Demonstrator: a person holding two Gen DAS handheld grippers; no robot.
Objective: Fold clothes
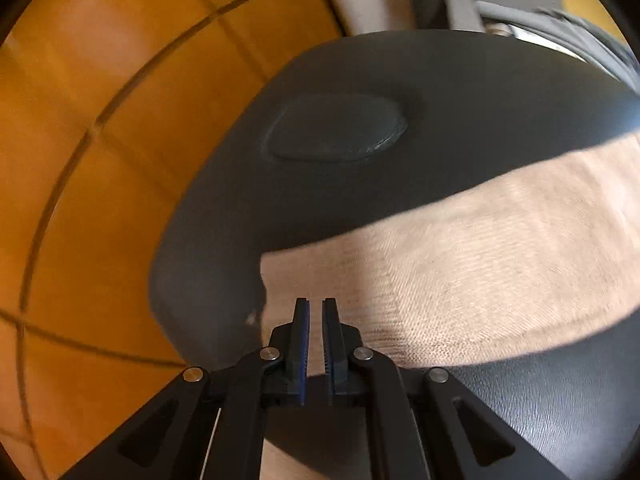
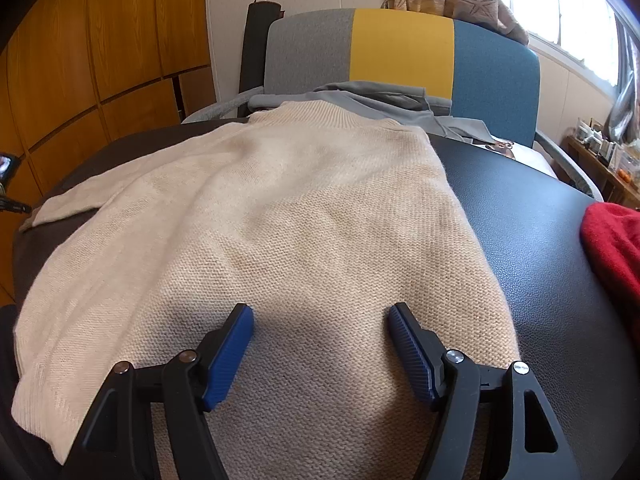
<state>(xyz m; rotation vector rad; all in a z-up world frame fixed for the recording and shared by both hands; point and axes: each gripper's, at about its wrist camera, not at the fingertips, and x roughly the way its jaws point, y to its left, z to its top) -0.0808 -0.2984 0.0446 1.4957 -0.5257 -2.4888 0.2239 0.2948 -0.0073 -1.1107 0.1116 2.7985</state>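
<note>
1. The left gripper [image 1: 316, 304], jaws nearly pressed together, pinches the sleeve [image 1: 440, 260] end near the table [image 1: 400, 80] left edge, apparently ready to fold it inward.
2. The sweater [image 2: 280, 220] lies flat across the table centre.
3. The right gripper [image 2: 320, 316] hovers spread over the hem, empty.

The left wrist view is motion-blurred: whether the left claw [image 1: 316, 312] pinches the sweater sleeve [image 1: 460, 256] cannot be told. Right of the right claw [image 2: 321, 320], a red cloth [image 2: 616, 248] is cut off by the edge. The shelf clutter [image 2: 608, 152] beyond is too small to identify.
</note>
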